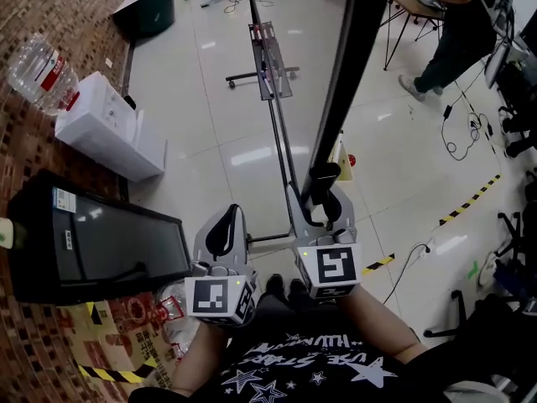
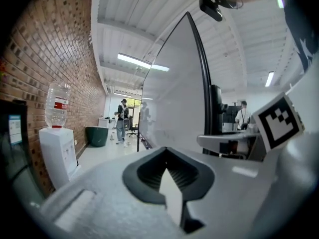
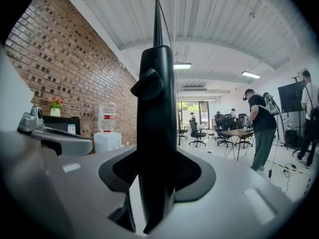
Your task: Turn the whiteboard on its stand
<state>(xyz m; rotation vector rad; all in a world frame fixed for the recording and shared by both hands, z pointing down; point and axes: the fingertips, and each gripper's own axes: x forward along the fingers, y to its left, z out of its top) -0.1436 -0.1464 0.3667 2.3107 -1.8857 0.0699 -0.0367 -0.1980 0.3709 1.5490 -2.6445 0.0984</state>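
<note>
The whiteboard (image 1: 346,65) is edge-on to me, its black frame running from the top of the head view down to my right gripper (image 1: 324,206). Its metal stand (image 1: 282,145) stretches away across the floor. In the right gripper view the black frame (image 3: 157,108) stands upright between the jaws, and my right gripper (image 3: 157,180) is shut on it. My left gripper (image 1: 222,229) hangs just left of the board, apart from it. In the left gripper view the white board face (image 2: 172,103) rises ahead to the right, and the left gripper (image 2: 170,180) shows a narrow gap with nothing in it.
A water dispenser (image 1: 105,128) and a black screen (image 1: 92,242) stand by the brick wall on the left. A person (image 1: 457,32) stands by a table at the far right. Cables (image 1: 466,133), hazard tape (image 1: 470,200) and office chairs (image 1: 516,250) lie to the right.
</note>
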